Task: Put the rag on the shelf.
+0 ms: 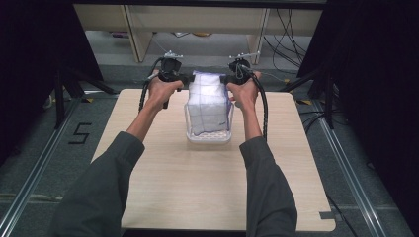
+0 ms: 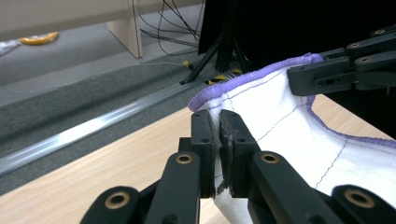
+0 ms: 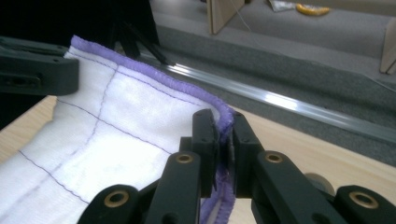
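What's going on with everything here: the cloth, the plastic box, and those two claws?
Cloth: white with purple hem, held up by two corners, stretched between the claws, hanging into the box.
Box: clear plastic, upright on the table, holding the cloth's lower part.
Left claw: shut on a cloth corner.
Right claw: shut on the purple hem.

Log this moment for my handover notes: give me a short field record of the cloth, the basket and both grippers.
cloth: white cloth with purple hem, held up by two corners and hanging into the basket
basket: clear plastic basket on the wooden table
left gripper: left gripper shut on one cloth corner
right gripper: right gripper shut on the other corner
surroundings: grey floor, cables beyond the table
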The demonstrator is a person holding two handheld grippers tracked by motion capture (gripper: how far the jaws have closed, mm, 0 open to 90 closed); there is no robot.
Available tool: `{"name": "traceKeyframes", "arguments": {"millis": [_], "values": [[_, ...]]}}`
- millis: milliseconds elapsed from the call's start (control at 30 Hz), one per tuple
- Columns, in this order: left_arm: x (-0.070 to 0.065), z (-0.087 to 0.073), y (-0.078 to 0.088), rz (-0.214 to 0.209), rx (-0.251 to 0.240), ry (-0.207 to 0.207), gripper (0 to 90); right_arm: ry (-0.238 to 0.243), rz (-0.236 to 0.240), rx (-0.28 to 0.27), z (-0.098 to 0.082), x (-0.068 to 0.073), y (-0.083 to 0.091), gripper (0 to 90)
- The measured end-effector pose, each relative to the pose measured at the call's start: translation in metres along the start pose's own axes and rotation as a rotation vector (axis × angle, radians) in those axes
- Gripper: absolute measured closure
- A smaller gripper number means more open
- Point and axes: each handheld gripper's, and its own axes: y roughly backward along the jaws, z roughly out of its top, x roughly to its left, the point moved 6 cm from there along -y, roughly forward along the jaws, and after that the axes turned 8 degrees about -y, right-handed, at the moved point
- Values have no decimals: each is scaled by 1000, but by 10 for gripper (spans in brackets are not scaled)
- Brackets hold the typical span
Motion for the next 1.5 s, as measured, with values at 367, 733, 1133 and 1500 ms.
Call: {"name": "traceKeyframes", "arguments": {"millis": [367, 733, 1133, 1500], "values": [[-1, -14, -11, -20, 38, 1, 827, -15, -21, 87, -21, -13, -9, 813], [0, -18, -3, -48, 46, 6, 783, -49, -43, 77, -18, -17, -2, 634], [1, -26, 16, -61, 90, 12, 642, -19, -12, 52, -21, -24, 22, 596], [2, -38, 37, -69, 113, 39, 440, -1, -7, 51, -36, -31, 45, 529]]}}
